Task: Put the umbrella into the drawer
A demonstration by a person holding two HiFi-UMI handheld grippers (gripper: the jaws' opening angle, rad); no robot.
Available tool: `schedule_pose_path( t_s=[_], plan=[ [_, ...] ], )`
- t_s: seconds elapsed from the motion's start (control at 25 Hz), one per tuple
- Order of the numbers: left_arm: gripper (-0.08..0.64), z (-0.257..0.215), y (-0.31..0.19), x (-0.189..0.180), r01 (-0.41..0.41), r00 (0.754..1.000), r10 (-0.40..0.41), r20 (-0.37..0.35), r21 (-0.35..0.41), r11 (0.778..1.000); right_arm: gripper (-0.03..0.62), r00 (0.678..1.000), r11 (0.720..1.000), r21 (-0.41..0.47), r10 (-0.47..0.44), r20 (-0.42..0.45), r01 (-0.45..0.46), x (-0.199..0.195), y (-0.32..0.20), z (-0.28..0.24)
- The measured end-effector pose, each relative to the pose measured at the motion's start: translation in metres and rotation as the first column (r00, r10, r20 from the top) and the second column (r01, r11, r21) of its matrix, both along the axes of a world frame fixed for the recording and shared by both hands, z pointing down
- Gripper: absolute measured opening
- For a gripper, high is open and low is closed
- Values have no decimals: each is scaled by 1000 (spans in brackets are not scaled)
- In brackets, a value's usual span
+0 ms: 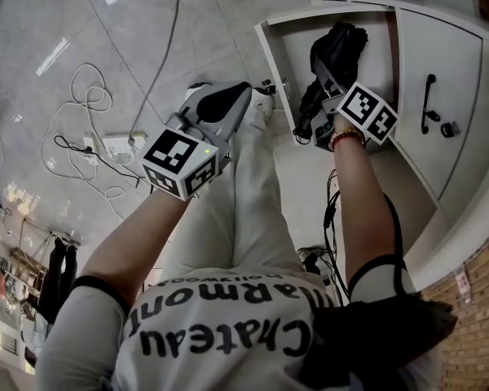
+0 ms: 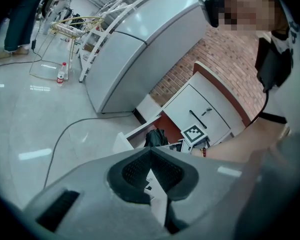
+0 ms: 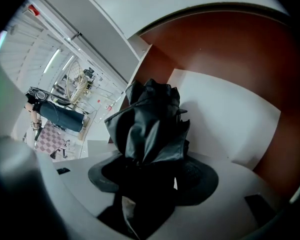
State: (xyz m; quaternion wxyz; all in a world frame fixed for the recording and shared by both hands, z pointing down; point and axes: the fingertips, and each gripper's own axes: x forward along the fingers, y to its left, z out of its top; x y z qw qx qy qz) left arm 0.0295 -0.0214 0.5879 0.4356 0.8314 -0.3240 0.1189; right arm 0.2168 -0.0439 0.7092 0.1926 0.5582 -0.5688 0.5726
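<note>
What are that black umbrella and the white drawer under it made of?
The umbrella looks like thin synthetic fabric: black, creased, with a faint sheen. The drawer is probably laminated board: a smooth matte white floor and red-brown side walls.

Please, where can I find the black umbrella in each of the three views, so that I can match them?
Head view: umbrella at upper right, over the open drawer.
Left gripper view: umbrella small and dark, just below centre, at the drawer.
Right gripper view: umbrella large, filling the centre.
Shared landmark: the white drawer.
</note>
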Motion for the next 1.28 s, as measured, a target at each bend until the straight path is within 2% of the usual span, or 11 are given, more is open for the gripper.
schedule_pose_path(
  t_s=[0.16, 0.44, 0.64, 0.88, 1.28],
  plan=[
    [15, 4, -8, -3, 9, 1000, -9, -3, 15, 1000, 252, 998, 999, 17, -41, -44, 42, 6, -13, 5],
    [15, 7, -20, 4, -20, 1000, 20, -3, 76, 997, 252, 999, 998, 51, 40, -23, -38, 16, -29, 13],
    [15, 11, -31, 5, 9, 1000, -8, -3, 121, 993, 252, 998, 997, 80, 3, -58, 1, 17, -32, 21],
    [15, 14, -54, 6, -1, 1000, -1, 7, 199, 980, 253, 992, 992, 106, -51, -113, 63, 20, -36, 29],
    [15, 22, -66, 2, 3, 1000, -6, 14, 230, 973, 253, 985, 987, 129, -74, -157, 95, 22, -33, 39]
  ],
)
